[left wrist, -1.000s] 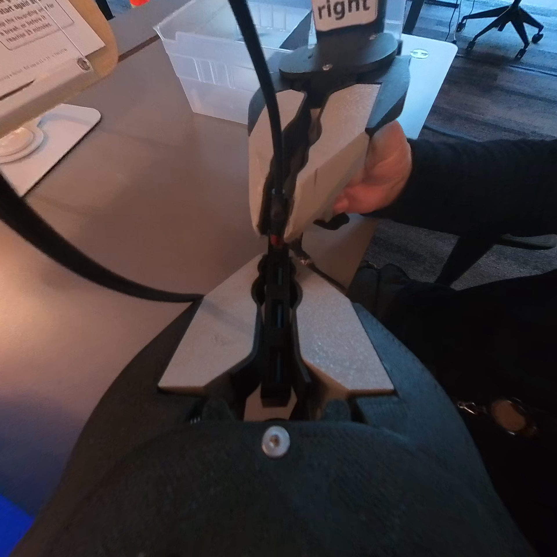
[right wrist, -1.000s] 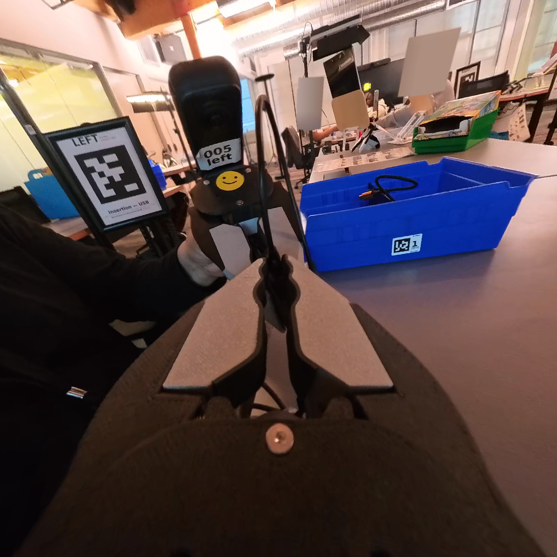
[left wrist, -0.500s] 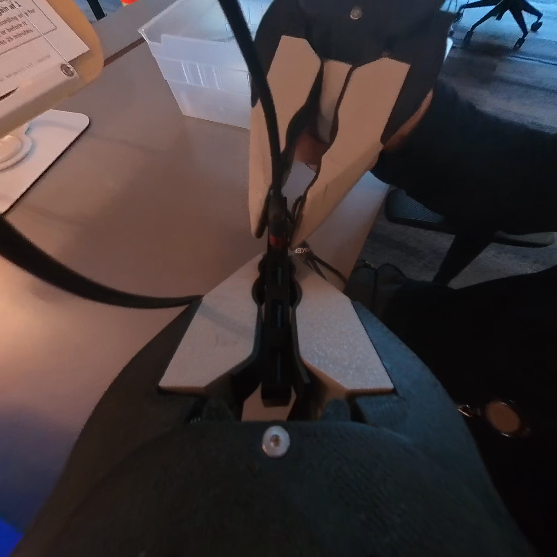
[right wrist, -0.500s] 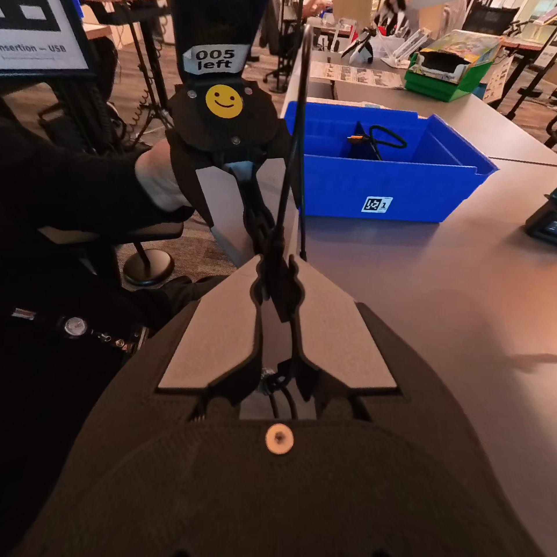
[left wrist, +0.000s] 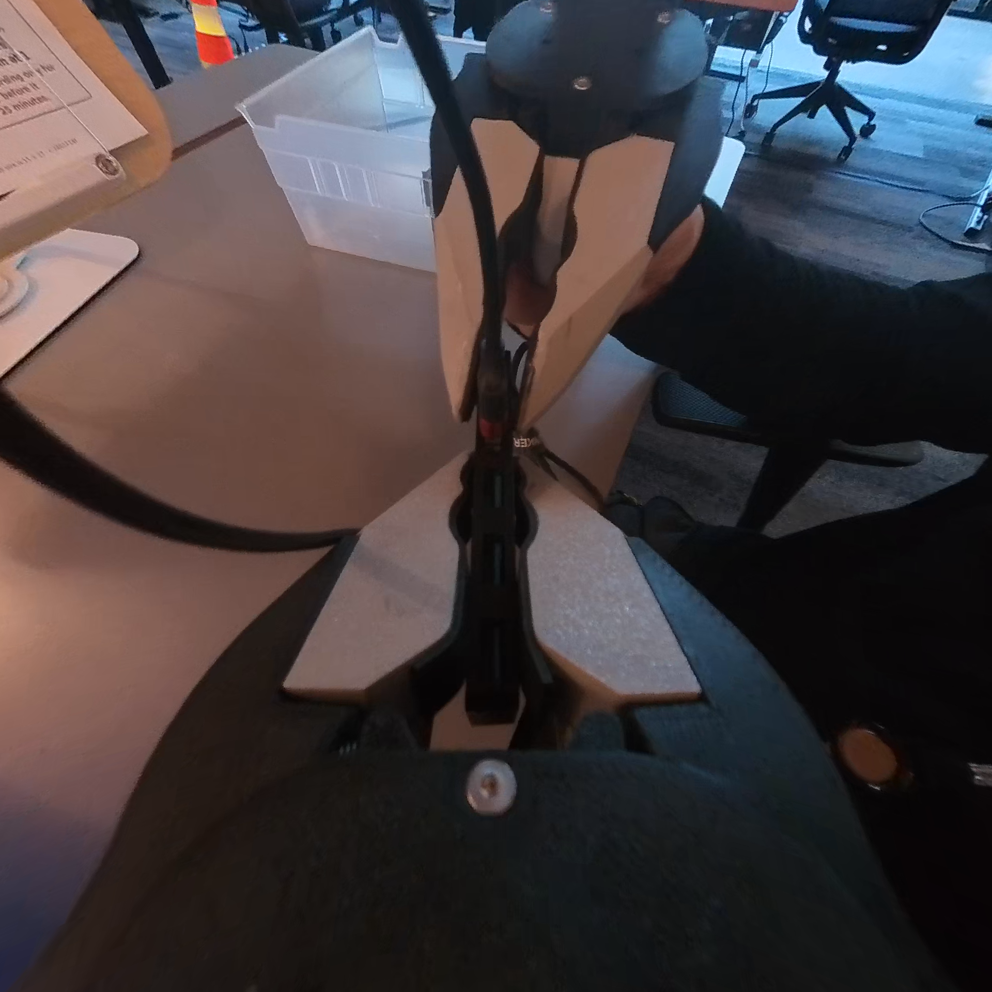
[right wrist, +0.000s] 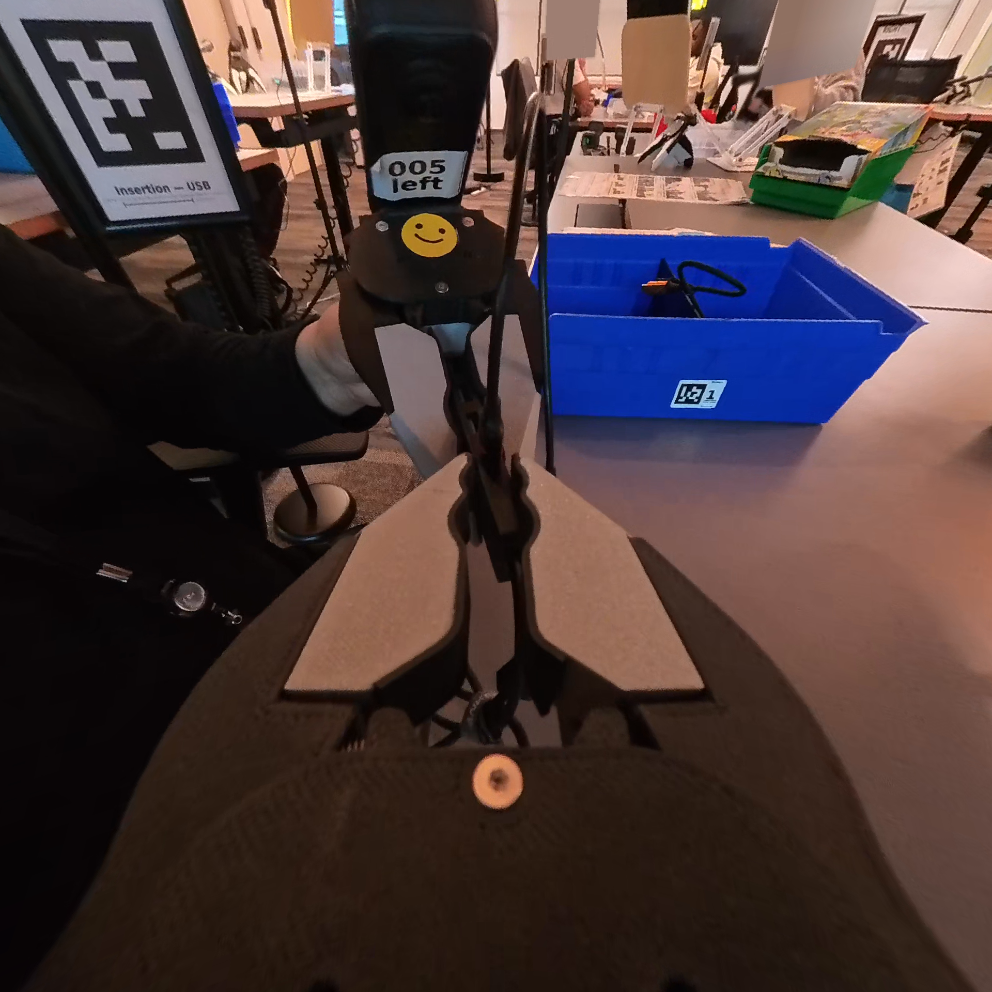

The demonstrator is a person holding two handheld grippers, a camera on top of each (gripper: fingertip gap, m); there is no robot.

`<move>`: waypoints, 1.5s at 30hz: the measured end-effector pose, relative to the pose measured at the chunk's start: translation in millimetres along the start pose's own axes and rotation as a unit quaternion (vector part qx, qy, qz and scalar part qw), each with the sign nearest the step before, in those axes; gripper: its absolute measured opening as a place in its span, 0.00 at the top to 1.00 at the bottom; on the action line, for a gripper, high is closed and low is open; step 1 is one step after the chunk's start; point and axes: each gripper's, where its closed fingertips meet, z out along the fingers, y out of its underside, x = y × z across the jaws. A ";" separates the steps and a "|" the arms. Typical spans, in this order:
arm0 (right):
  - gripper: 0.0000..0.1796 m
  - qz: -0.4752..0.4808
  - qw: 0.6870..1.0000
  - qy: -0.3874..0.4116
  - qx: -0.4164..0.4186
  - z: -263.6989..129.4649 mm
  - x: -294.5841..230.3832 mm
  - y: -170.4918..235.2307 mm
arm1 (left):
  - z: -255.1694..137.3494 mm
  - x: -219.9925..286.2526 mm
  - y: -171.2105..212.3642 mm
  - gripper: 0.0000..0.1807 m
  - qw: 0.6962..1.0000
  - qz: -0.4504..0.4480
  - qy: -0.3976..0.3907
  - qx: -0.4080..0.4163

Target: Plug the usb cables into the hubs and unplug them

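My left gripper [left wrist: 494,472] is shut on a narrow black usb hub [left wrist: 493,569] that lies lengthwise between its fingers. My right gripper [right wrist: 491,467] is shut on a black usb plug [right wrist: 496,518]. The two grippers face each other tip to tip above the table's near edge. The plug [left wrist: 491,424], with a red part at its tip, meets the end of the hub; I cannot tell how deep it sits. The plug's black cable [left wrist: 472,188] arcs upward. A thick black cable [left wrist: 134,515] runs off to the left. The left gripper [right wrist: 472,424] also shows in the right wrist view.
A clear plastic bin [left wrist: 343,177] and a white stand base [left wrist: 53,279] sit on the grey table [left wrist: 241,376]. A blue bin [right wrist: 724,349] holds another cable [right wrist: 698,284]. A framed marker sign [right wrist: 115,107] and a green box [right wrist: 826,166] stand farther off. The tips of both grippers are at nearly the same place.
The right gripper has tilted and its view swung down from the room toward the table. Plug and hub have stayed tip to tip, both still gripped.
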 end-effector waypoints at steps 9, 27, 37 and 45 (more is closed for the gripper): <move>0.98 0.000 1.000 0.008 0.012 -2.0 1.3 -5.2 | 1.3 -2.4 3.4 0.95 1.000 -0.002 -0.006 -0.007; 0.97 0.000 1.000 -0.001 0.010 8.0 3.3 6.9 | 5.7 -5.0 9.5 0.95 1.000 -0.006 -0.008 -0.009; 0.99 0.089 0.985 -0.039 0.144 9.8 2.0 -19.3 | -12.5 -2.9 -2.6 0.95 1.000 -0.004 -0.003 0.005; 0.98 0.115 0.972 0.012 0.204 11.0 10.8 -31.4 | -18.0 -4.4 -9.3 0.94 0.997 -0.051 0.035 0.053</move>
